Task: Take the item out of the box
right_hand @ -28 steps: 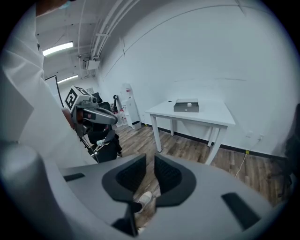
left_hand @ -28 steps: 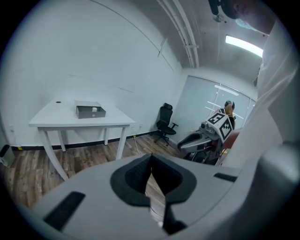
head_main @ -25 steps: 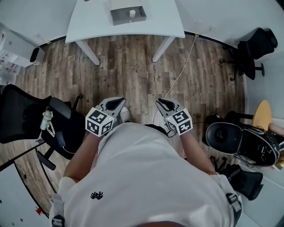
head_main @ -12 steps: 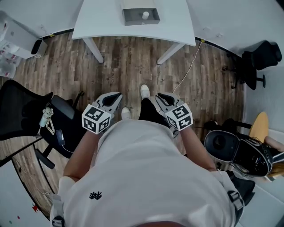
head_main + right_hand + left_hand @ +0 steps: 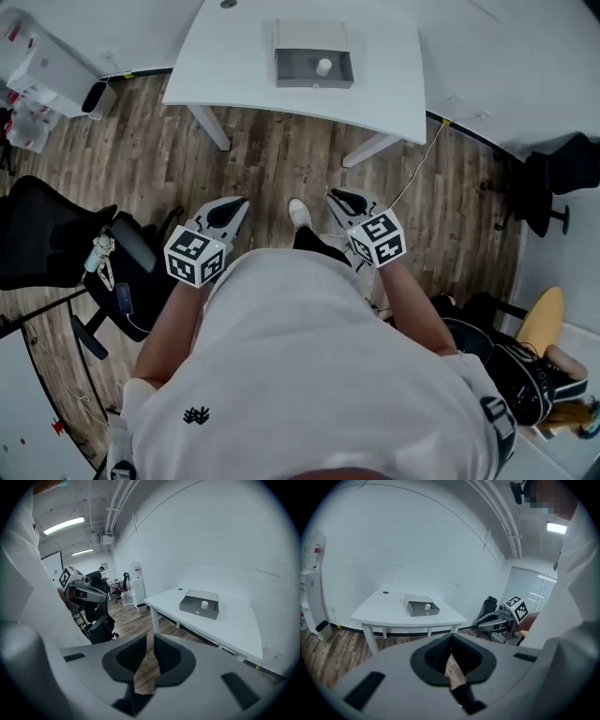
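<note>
clear wood floor [image 5: 272,159] up to the white table [image 5: 384,66], box [image 5: 295,67] open-topped (black office chair [image 5: 47,234] off left)

You stand on a brown wooden floor [image 5: 281,159] made of long boards. In front of you is a white table [image 5: 234,66] with white legs, and it sits close to a plain white wall [image 5: 393,536]. A black office chair [image 5: 42,239] is on your left, with small things lying on its seat. Another black chair [image 5: 562,178] is far off on your right, by the wall. A thin white cable [image 5: 417,178] runs across the floor near the table. Up high, long lights [image 5: 63,525] shine, and pipes [image 5: 112,508] run along the ceiling
</note>
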{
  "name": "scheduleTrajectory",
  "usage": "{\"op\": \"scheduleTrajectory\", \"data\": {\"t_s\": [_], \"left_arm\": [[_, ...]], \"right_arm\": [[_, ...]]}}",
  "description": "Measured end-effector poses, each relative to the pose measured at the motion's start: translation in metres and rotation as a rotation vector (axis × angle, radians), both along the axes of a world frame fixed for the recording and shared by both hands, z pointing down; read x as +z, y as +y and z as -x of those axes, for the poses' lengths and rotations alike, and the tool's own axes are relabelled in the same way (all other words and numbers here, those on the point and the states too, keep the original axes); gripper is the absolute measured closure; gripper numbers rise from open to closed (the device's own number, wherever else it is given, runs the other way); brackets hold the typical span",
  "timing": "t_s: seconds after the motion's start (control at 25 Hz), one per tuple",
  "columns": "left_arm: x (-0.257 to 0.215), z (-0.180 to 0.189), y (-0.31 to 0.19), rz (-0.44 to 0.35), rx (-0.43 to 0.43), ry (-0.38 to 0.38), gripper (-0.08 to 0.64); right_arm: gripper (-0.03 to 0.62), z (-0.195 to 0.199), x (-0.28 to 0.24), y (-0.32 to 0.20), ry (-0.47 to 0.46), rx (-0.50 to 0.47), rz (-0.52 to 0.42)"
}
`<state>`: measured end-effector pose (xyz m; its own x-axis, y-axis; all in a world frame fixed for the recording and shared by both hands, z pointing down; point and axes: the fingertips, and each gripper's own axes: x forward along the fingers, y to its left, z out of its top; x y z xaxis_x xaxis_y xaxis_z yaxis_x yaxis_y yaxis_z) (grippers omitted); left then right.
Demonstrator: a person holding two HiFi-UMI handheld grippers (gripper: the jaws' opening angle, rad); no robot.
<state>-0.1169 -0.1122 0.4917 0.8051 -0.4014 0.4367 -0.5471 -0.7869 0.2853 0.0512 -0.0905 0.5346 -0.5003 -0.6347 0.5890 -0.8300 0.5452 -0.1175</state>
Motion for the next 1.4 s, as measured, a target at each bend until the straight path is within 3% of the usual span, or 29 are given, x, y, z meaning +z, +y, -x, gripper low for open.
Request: {"op": "scheduleTrajectory", "data": {"t_s": [0.32, 0.8, 1.12, 1.4], "left_arm": [[-0.013, -0.033, -0.061, -0.01, -0.113, -0.023, 0.552], [-0.018, -0.026, -0.095, 0.003, -0.339, -0.086, 0.552], [-0.014, -0.012, -0.1, 0.029, -0.472, -0.128, 0.552], [-0.016, -0.015, -0.106, 0.042, -0.51, -0.153, 0.552]], "right_arm": [[0.537, -0.052, -0.004, -0.114, 0.018, -0.09, -0.038], [0.506, -0.097, 0.027, -0.259, 0.072, -0.181, -0.036], [0.477, -0.114, 0.053, -0.329, 0.116, -0.209, -0.016], [0.424, -0.117, 0.072, -0.375, 0.152, -0.214, 0.011]]}}
